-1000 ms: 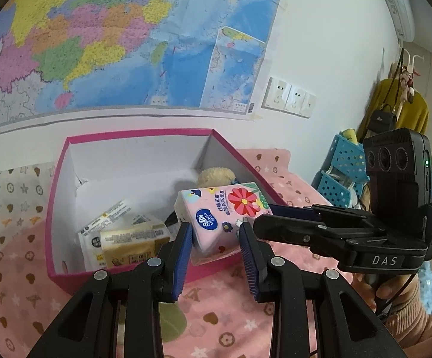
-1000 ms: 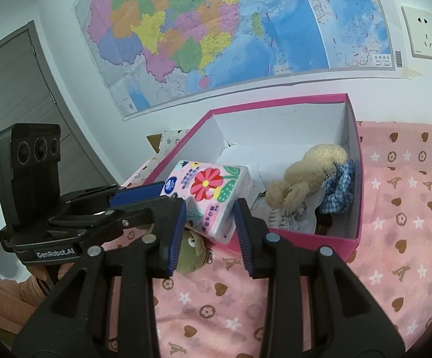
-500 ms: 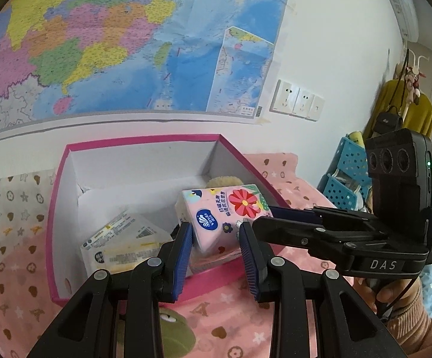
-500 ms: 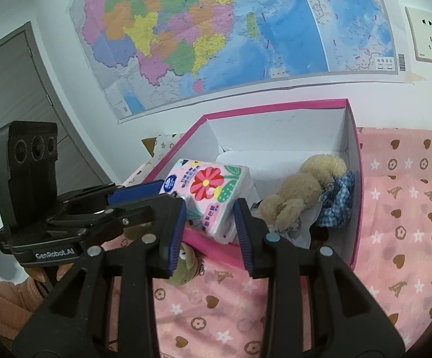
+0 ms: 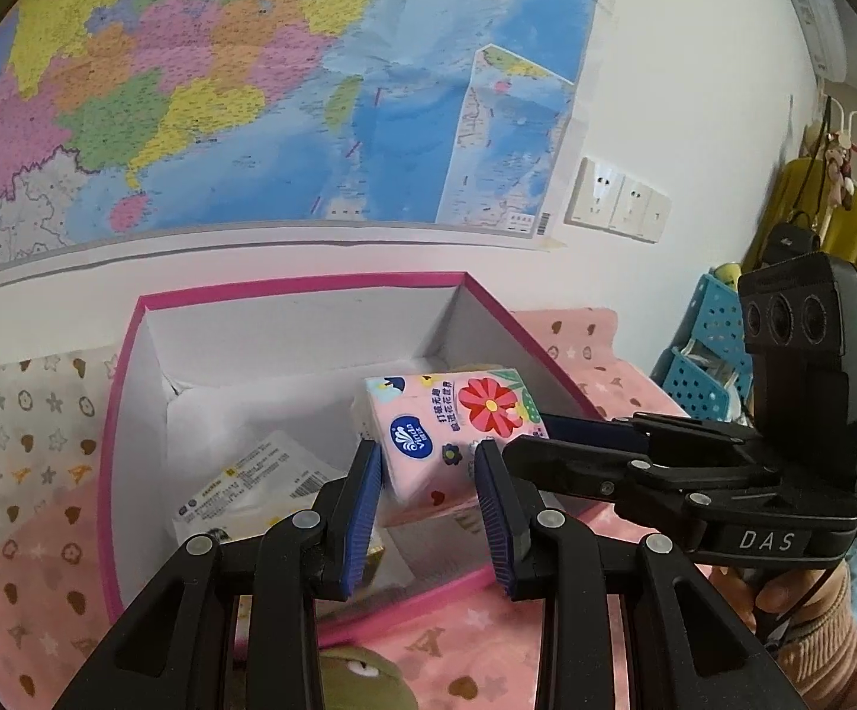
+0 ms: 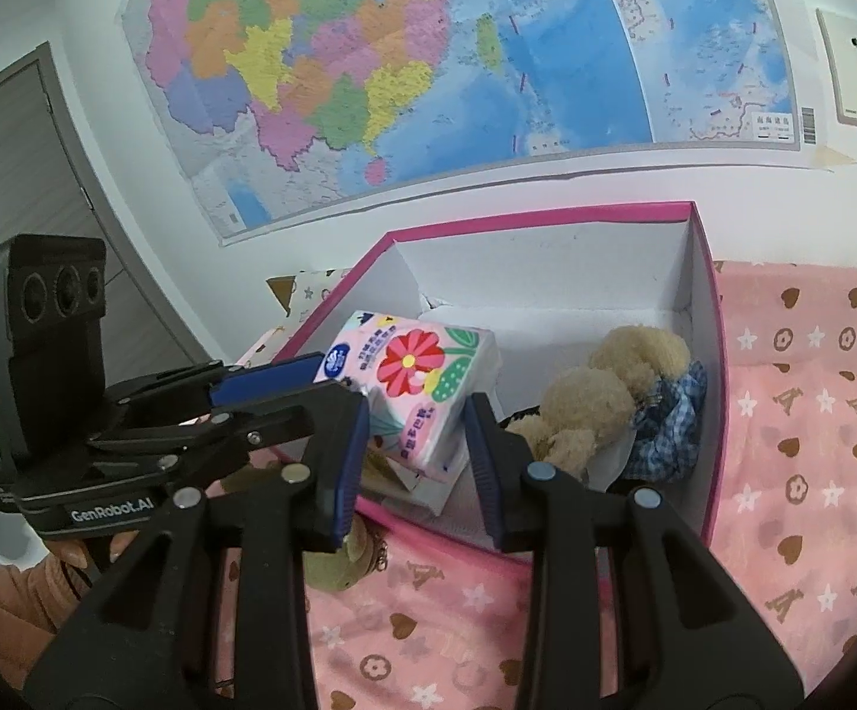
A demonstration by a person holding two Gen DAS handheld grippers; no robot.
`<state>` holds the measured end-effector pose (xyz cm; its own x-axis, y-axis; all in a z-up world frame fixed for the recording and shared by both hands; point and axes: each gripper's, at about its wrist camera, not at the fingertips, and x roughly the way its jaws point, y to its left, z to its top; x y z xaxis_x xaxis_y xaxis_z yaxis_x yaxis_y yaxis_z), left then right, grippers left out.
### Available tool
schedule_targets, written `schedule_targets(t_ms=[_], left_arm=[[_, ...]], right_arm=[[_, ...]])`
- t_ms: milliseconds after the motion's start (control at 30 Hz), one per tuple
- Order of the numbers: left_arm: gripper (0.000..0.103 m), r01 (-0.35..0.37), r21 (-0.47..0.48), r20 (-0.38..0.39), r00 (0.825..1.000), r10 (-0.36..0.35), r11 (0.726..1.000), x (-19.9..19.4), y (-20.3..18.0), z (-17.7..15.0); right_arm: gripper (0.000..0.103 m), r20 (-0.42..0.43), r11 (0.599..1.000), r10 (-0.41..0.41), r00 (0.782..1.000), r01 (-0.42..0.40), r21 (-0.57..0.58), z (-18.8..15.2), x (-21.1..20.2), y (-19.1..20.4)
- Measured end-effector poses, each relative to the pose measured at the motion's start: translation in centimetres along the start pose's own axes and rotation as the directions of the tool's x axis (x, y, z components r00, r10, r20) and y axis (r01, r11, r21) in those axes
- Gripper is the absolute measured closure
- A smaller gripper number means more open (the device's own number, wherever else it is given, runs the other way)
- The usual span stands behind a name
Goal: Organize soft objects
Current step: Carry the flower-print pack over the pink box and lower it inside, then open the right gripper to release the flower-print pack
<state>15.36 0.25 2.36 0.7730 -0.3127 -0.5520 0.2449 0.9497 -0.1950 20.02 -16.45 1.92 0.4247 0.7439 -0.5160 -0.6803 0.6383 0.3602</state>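
Note:
A pink tissue pack with a red flower print hangs over the inside of the pink-rimmed white box. My left gripper is shut on its near end, blue pads pressing both sides. My right gripper comes in from the right and grips the other end. In the right wrist view the tissue pack sits between the pads of the right gripper, which is shut on it, with the left gripper at its left. The box holds a beige teddy bear.
White wrapped tissue packs lie on the box floor at the left; a blue checked cloth lies by the bear. A green plush toy sits on the pink blanket before the box's front wall. A map covers the wall behind.
Both grippers have carried the tissue pack forward, from above the box's front wall to over its inside. The grip on the pack looks unchanged.

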Motion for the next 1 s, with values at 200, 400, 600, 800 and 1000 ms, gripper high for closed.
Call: schedule_targets(t_ms=[200, 400, 600, 800, 1000], left_arm=[[0.071, -0.03, -0.006, -0.026, 0.999, 0.03, 1.0, 1.5, 0.7, 0.5], [0.071, -0.061, -0.02, -0.066, 0.996, 0.059, 0.998, 3.4, 1.7, 0.8], [0.071, -0.081, -0.057, -0.099, 0.992, 0.075, 0.995, 4.9, 3.0, 0.8], [0.069, -0.105, -0.072, -0.093, 0.991, 0.098, 0.992, 4.6, 3.8, 0.6], [0.064, -0.111, -0.082, -0.029, 0.994, 0.109, 0.99, 1.3, 4.4, -0.2]], right_arm=[[0.066, -0.012, 1.0, -0.013, 1.0, 0.013, 0.016, 0.8, 1.2, -0.5], [0.066, -0.048, 0.999, -0.035, 0.998, 0.036, 0.031, 1.2, 3.2, -1.2], [0.066, -0.084, 0.997, -0.053, 0.995, 0.058, 0.057, 1.3, 5.1, -2.1], [0.066, -0.089, 0.996, -0.075, 0.993, 0.079, 0.051, 1.4, 5.7, -2.3], [0.066, -0.064, 0.997, -0.066, 0.996, 0.069, 0.046, 0.7, 4.0, -2.0]])
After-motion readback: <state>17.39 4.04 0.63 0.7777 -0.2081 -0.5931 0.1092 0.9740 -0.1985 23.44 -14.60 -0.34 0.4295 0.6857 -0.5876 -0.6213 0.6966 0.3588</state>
